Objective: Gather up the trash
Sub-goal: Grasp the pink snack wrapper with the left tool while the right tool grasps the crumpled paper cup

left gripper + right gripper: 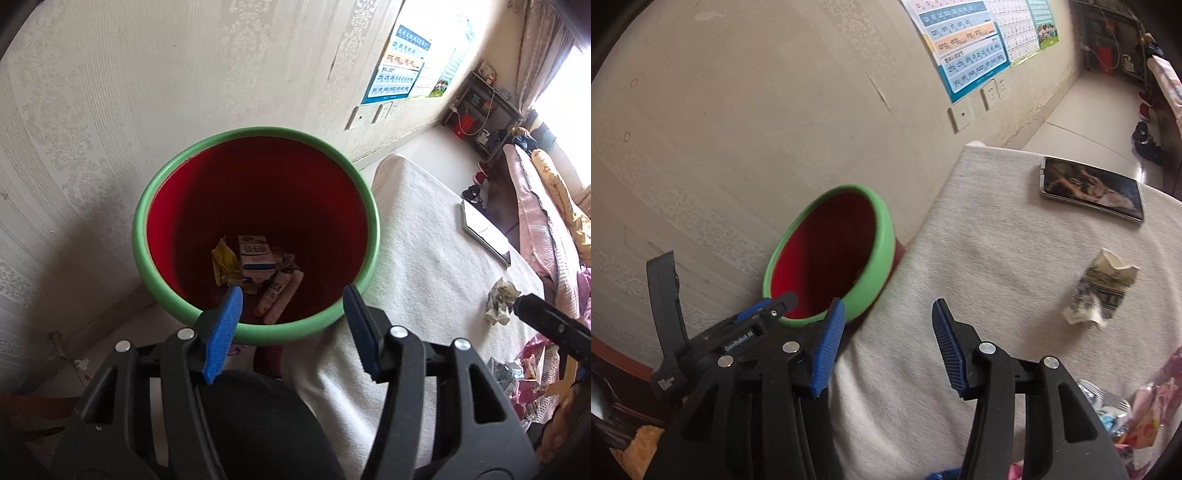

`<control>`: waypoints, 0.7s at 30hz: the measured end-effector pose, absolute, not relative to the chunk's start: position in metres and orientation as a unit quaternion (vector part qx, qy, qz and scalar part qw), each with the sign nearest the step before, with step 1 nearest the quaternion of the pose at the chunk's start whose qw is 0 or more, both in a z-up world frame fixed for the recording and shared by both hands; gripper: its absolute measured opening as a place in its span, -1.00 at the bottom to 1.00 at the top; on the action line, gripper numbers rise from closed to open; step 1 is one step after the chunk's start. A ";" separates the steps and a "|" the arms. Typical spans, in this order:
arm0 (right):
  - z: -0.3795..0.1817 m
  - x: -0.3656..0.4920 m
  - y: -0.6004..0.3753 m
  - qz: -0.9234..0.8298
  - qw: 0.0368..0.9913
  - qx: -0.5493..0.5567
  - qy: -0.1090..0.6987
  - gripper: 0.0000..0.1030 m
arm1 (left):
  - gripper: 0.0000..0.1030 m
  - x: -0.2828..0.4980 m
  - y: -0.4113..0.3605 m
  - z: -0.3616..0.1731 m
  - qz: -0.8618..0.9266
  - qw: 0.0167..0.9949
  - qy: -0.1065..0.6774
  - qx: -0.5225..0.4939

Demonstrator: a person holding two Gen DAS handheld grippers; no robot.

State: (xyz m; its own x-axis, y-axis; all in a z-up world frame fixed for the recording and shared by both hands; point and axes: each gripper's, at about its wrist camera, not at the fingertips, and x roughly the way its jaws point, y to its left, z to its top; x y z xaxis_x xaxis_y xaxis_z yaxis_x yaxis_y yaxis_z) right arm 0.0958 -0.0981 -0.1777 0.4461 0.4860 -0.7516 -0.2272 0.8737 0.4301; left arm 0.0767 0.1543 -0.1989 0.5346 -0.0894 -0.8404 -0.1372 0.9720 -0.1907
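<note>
Crumpled wrapper (pixel 1102 293) lies right of frame, long axis roughly upright, just one; left gripper (pixel 291 325) and right gripper (pixel 888 341) both gape empty.

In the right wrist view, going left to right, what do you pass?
Left tool → red bin with green rim → right tool → crumpled paper wrapper. The phone lies farther back, over the wrapper's span.

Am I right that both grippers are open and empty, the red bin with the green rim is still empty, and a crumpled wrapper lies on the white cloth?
Not quite: the red bin is not empty. The left wrist view shows a carton and wrappers at its bottom. Left gripper and right gripper are open and empty, and the crumpled wrapper lies on the white cloth.
</note>
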 end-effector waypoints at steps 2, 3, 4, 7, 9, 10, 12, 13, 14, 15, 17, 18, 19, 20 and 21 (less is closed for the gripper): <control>-0.179 0.084 -0.124 0.188 0.848 0.129 0.479 -0.05 | 0.05 0.076 0.143 -0.200 0.001 0.866 0.486 -0.115; -0.179 0.078 -0.137 0.174 0.851 0.130 0.478 -0.05 | 0.05 0.074 0.137 -0.200 -0.008 0.865 0.488 -0.113; -0.180 0.073 -0.151 0.159 0.854 0.133 0.477 -0.04 | 0.05 0.073 0.130 -0.201 -0.016 0.864 0.491 -0.110; -0.180 0.062 -0.193 0.105 0.862 0.151 0.472 0.02 | 0.05 0.067 0.104 -0.202 -0.054 0.859 0.500 -0.097; -0.182 0.057 -0.218 0.070 0.867 0.164 0.465 0.03 | 0.05 0.061 0.082 -0.202 -0.089 0.852 0.509 -0.084; -0.183 0.054 -0.229 0.057 0.867 0.172 0.463 0.03 | 0.09 0.057 0.071 -0.202 -0.107 0.848 0.512 -0.077; -0.187 0.050 -0.246 0.035 0.867 0.185 0.462 0.03 | 0.12 0.049 0.047 -0.203 -0.144 0.840 0.519 -0.065; -0.189 0.048 -0.253 0.026 0.866 0.189 0.462 0.03 | 0.13 0.045 0.035 -0.204 -0.164 0.835 0.522 -0.062; -0.191 0.047 -0.258 0.019 0.865 0.193 0.463 0.03 | 0.15 0.042 0.022 -0.203 -0.184 0.829 0.525 -0.059; -0.192 0.046 -0.262 0.014 0.864 0.195 0.463 0.03 | 0.16 0.039 0.009 -0.204 -0.202 0.823 0.527 -0.057; -0.194 0.043 -0.267 0.007 0.863 0.199 0.464 0.03 | 0.21 0.034 -0.017 -0.206 -0.239 0.808 0.536 -0.050; -0.195 0.042 -0.269 0.007 0.863 0.201 0.464 0.03 | 0.23 0.030 -0.030 -0.205 -0.261 0.801 0.538 -0.043; -0.195 0.041 -0.270 0.006 0.863 0.202 0.464 0.03 | 0.35 0.025 -0.042 -0.206 -0.279 0.794 0.538 -0.034; -0.196 0.040 -0.271 0.006 0.863 0.203 0.463 0.03 | 0.52 0.021 -0.054 -0.207 -0.297 0.787 0.541 -0.021; -0.196 0.039 -0.271 0.006 0.863 0.203 0.463 0.03 | 0.55 0.017 -0.066 -0.210 -0.314 0.777 0.546 -0.005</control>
